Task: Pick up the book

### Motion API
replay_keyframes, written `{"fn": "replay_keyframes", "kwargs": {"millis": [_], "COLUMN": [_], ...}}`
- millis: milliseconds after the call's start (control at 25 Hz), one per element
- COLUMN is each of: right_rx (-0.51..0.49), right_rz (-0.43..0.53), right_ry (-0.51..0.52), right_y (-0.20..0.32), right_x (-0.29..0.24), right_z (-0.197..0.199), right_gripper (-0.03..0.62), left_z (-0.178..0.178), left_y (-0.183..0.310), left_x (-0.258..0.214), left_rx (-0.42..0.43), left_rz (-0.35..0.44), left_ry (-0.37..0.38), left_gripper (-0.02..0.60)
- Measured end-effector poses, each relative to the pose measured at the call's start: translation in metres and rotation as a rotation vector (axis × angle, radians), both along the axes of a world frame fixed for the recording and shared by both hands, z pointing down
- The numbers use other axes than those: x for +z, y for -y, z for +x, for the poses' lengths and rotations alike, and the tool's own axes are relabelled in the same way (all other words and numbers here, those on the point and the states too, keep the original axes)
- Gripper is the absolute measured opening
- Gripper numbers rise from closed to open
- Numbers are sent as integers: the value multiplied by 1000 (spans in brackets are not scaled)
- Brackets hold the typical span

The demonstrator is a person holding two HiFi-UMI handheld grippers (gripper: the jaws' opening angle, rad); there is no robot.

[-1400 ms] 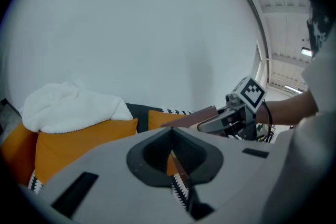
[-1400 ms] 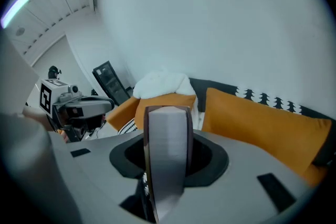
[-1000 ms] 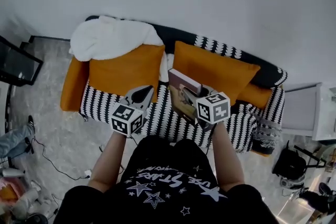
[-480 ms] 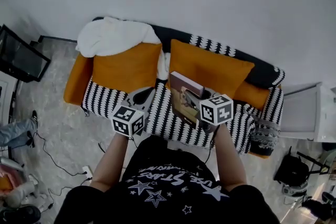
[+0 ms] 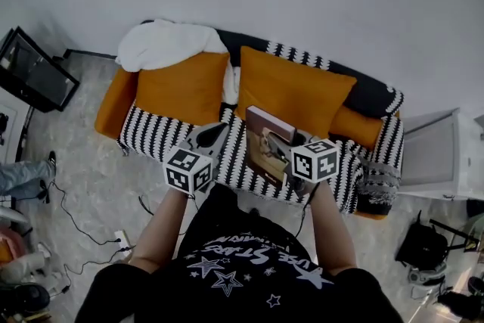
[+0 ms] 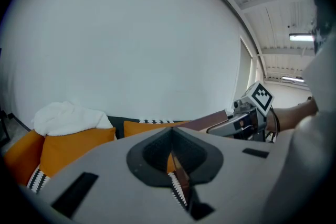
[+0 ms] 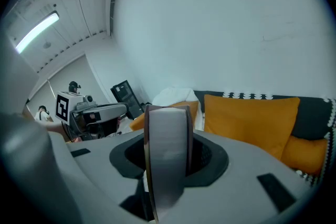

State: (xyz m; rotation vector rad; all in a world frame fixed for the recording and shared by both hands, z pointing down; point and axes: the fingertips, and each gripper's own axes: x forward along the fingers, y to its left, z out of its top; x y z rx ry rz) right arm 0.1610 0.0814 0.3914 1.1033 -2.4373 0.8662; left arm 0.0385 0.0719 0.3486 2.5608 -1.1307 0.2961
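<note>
Book in hand: a person stands before a sofa (image 5: 151,138) with a black-and-white zigzag cover, holding a two-finger gripper in each hand. The right gripper (image 5: 292,154) has its fingers clamped on a book (image 5: 265,141). It holds the book clear of the seat, and the book juts forward past the fingertips towards the backrest. In the head view the illustrated cover faces up. In the right gripper view the pale page edge (image 7: 168,149) stands upright between the two fingers and fills the gap between them.

The left gripper (image 5: 212,134) hovers level with the right one, just left of the book and apart from it. Its fingers are closed together on nothing. In the left gripper view only a thin slit separates them, and a strip of the sofa's orange and zigzag fabric shows through it. That view also catches the book from the side, as a dark reddish slab (image 6: 209,122) reaching out from the right gripper's fingers.

Beyond both sets of fingertips, two orange cushions lean against the backrest, one ahead of the left fingers (image 5: 184,91) and one ahead of the right (image 5: 291,93). A white blanket (image 5: 168,45) is heaped on the sofa's corner, far out to the left of the left fingers. A dark flat screen (image 5: 34,72) stands on that same side. A grey cabinet (image 5: 429,159) sits off to the right of the right fingers. Cables trail across the marbled floor (image 5: 83,178) beside the person's left arm.
</note>
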Motion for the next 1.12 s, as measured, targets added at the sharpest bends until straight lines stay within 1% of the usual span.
{"fn": "replay_keyframes", "kwargs": {"millis": [240, 440, 600, 760, 880, 1120], "right_rx": [8, -3, -8, -5, -6, 12], "right_rz": [2, 5, 4, -1, 5, 2], "right_ry": [31, 38, 57, 75, 80, 77], "right_y": [-53, -78, -85, -89, -90, -93], "right_x": [-1, -1, 0, 0, -2, -2], "right_z": [17, 30, 35, 30, 26, 19], "right_gripper": [152, 152, 152, 152, 152, 152], "left_z": [10, 19, 24, 20, 17, 11], "left_y": [-47, -71, -82, -91, -92, -91], "left_x": [3, 5, 2, 1, 4, -2], "left_rx": [-17, -44, -59, -62, -60, -46], "left_rz": [-11, -12, -8, -9, -16, 3], "left_ry": [7, 8, 11, 18, 24, 15], "left_gripper": [7, 7, 8, 7, 8, 8]}}
